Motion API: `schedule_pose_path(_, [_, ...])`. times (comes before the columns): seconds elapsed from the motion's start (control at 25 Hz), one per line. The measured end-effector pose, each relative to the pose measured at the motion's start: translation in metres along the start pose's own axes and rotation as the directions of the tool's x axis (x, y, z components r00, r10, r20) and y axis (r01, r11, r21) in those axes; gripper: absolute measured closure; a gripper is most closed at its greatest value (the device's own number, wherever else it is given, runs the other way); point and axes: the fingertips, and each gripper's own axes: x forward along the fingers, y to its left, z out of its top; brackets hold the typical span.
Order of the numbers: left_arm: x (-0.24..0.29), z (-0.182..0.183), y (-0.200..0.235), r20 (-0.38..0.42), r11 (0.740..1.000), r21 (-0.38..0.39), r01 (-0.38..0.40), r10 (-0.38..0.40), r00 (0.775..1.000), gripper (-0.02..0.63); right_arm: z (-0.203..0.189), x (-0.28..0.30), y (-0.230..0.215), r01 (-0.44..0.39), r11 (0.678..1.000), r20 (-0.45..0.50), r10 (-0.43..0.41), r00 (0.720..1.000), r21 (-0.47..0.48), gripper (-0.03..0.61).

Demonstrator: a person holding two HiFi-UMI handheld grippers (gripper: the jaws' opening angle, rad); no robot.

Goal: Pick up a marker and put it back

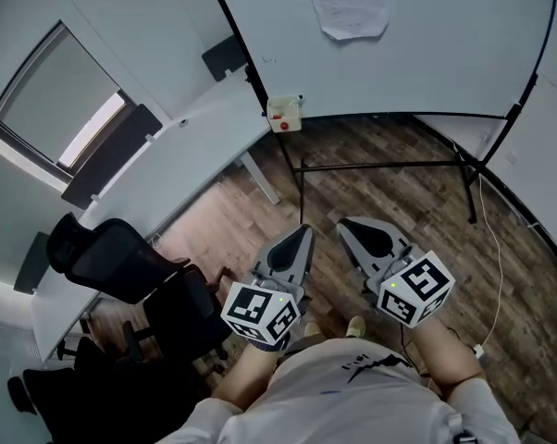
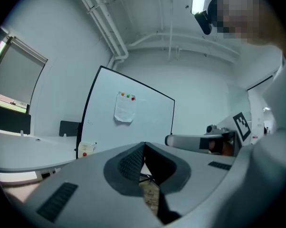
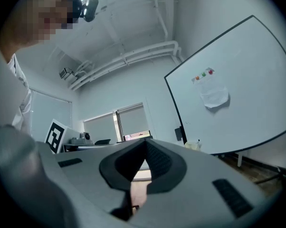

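Note:
A small white marker holder (image 1: 283,114) with a red spot hangs at the lower left corner of the whiteboard (image 1: 417,44); a dark marker tip seems to stick out of its top. The left gripper view shows this holder (image 2: 86,148) far off, and so does the right gripper view (image 3: 193,145). My left gripper (image 1: 303,231) and right gripper (image 1: 345,224) are side by side low in front of the person's body, pointing toward the board and well short of it. The jaws of the left gripper (image 2: 144,144) are shut and empty, and those of the right gripper (image 3: 146,139) likewise.
The whiteboard rests on a black frame with legs (image 1: 389,165) on a wooden floor. A sheet of paper (image 1: 345,3) is pinned to the board. A long white desk (image 1: 167,165) and black office chairs (image 1: 121,262) stand at the left. A white cable (image 1: 496,248) runs along the floor at the right.

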Motion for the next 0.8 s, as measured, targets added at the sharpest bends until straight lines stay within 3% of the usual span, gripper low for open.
schedule_pose_path(0.4, [0.013, -0.008, -0.002, -0.025, 1.000, 0.000, -0.023, 0.023, 0.999, 0.603, 0.000, -0.001, -0.019, -0.010, 0.999, 0.006, 0.010, 1.000, 0.038, 0.568])
schedule_pose_path(0.8, [0.066, -0.006, 0.039, -0.016, 1.000, -0.016, 0.023, -0.023, 1.000, 0.603, 0.000, 0.045, -0.060, 0.029, 0.999, -0.018, -0.029, 0.999, 0.026, 0.568])
